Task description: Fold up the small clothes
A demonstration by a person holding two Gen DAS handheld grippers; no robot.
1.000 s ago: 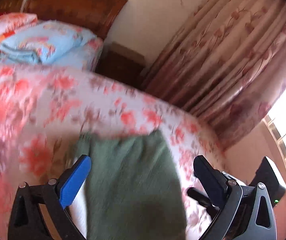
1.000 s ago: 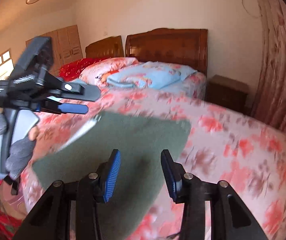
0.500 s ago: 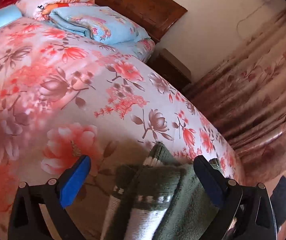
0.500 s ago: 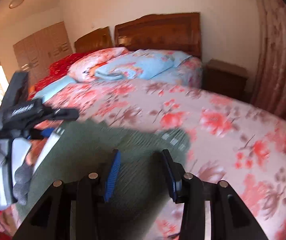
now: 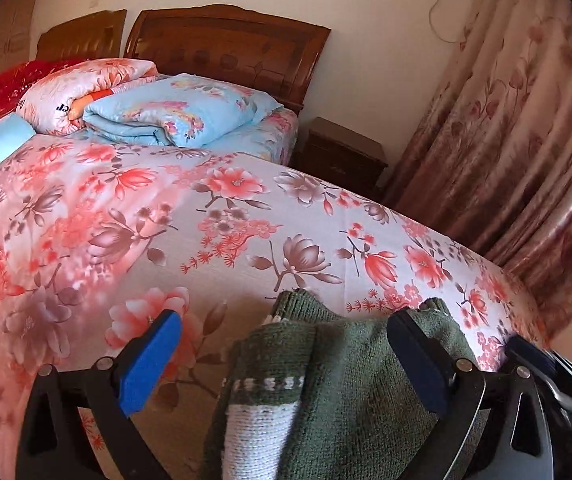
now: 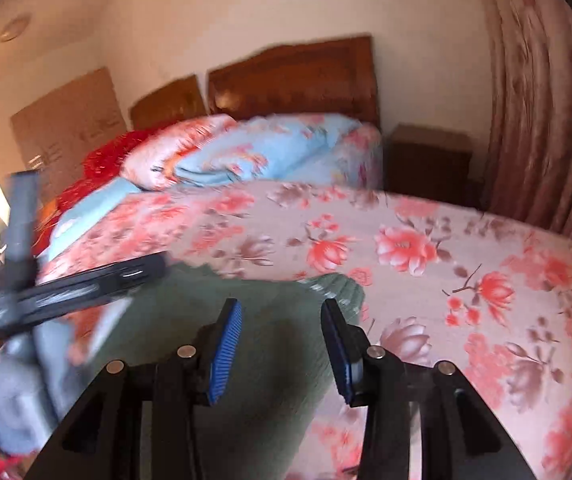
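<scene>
Left wrist view: left gripper [image 5: 284, 354] with its blue-padded fingers [image 5: 148, 358] spread wide, level above the bed and gripping nothing; green knitted garment [image 5: 338, 392] lying folded on the floral bedspread [image 5: 246, 216] between and beneath the two fingers, its white band and dotted white stripe toward the left; the far finger overlapping the garment's right edge, contact not determinable; folded blue quilt [image 5: 178, 112] and pink floral quilt [image 5: 86, 88] stacked at the head of the bed before the wooden headboard [image 5: 226, 48]; dark lettering on the pink quilt's edge, only partly legible, reading roughly "cr"; nightstand [image 5: 342, 156] and patterned curtain [image 5: 518, 128] at right. Right wrist view: right gripper [image 6: 282, 350] with fingers [image 6: 226, 354] parted moderately, empty, poised over the garment [image 6: 222, 344] near its right corner; left gripper [image 6: 70, 292] blurred at left, held in a grey-gloved left hand [image 6: 14, 396] with a red cuff; headboard [image 6: 294, 76] and curtain [image 6: 538, 100] beyond.
</scene>
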